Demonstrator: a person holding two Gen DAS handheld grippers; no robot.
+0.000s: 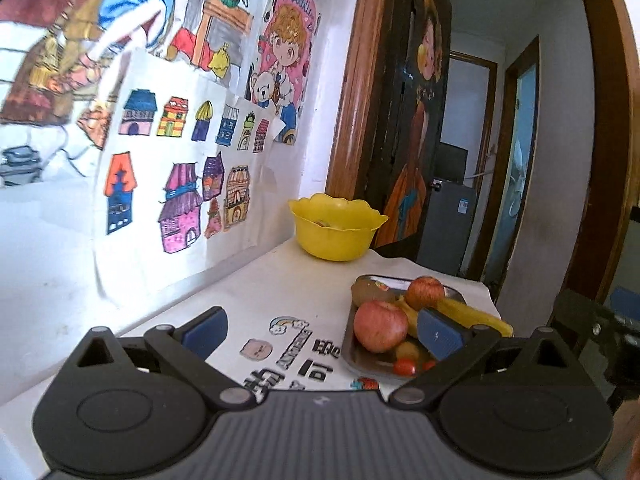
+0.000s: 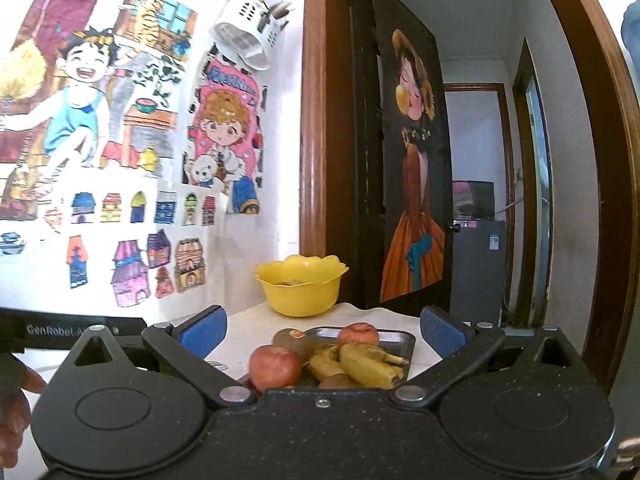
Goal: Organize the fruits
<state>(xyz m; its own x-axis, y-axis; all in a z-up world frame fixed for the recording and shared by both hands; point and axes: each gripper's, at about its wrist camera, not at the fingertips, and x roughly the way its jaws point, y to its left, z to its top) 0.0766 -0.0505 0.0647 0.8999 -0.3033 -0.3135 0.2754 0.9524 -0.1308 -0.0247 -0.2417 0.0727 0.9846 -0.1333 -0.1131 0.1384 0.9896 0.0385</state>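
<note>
A metal tray on the white table holds two red apples, bananas, a kiwi and small cherry tomatoes. A yellow bowl stands behind the tray near the wall, with some fruit barely showing inside. My left gripper is open above the table, left of the tray, its right finger in front of the tray. My right gripper is open, held before the tray with nothing between its fingers.
Coloured drawings cover the wall on the left. Stickers lie on the tabletop beside the tray. A dark door with a painting stands behind the table. The table's right edge drops off toward a hallway. A hand shows at the far left.
</note>
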